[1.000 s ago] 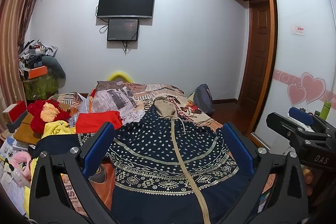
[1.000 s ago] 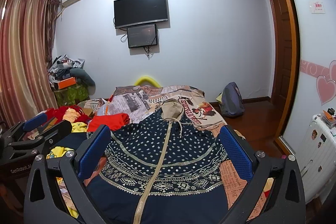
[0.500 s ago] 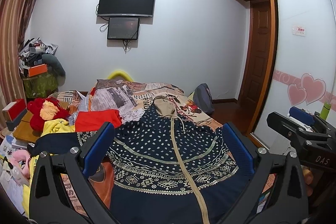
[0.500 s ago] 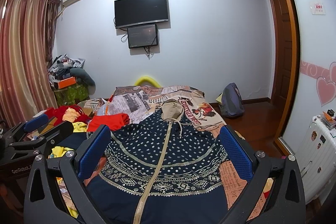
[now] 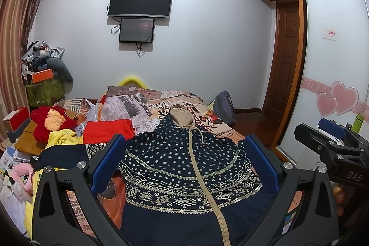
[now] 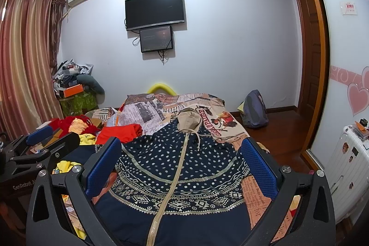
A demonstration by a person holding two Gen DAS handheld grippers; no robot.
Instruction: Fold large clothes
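A navy hooded jacket (image 5: pixel 184 167) (image 6: pixel 180 167) with white dots, patterned bands, a beige zipper and a beige hood (image 5: pixel 182 118) lies spread flat, front up, on the bed. My left gripper (image 5: pixel 184 153) hovers open above its lower half, nothing between the blue pads (image 5: pixel 108 163). My right gripper (image 6: pixel 182 153) is likewise open over the jacket. Each gripper shows at the edge of the other's view: the right gripper (image 5: pixel 332 142) in the left wrist view, the left gripper (image 6: pixel 43 146) in the right wrist view. One jacket sleeve (image 5: pixel 60 153) stretches out to the left.
A printed bedspread (image 5: pixel 147 105) covers the bed. Red cloth (image 5: pixel 106 128), yellow cloth (image 5: pixel 62 138) and a red plush toy (image 5: pixel 50 119) pile up at the left. A backpack (image 6: pixel 254 111) sits on the wooden floor, a white suitcase (image 6: pixel 343 172) stands at the right.
Both views have barely shifted, only a slight drift. The jacket lies as before and both grippers remain open.
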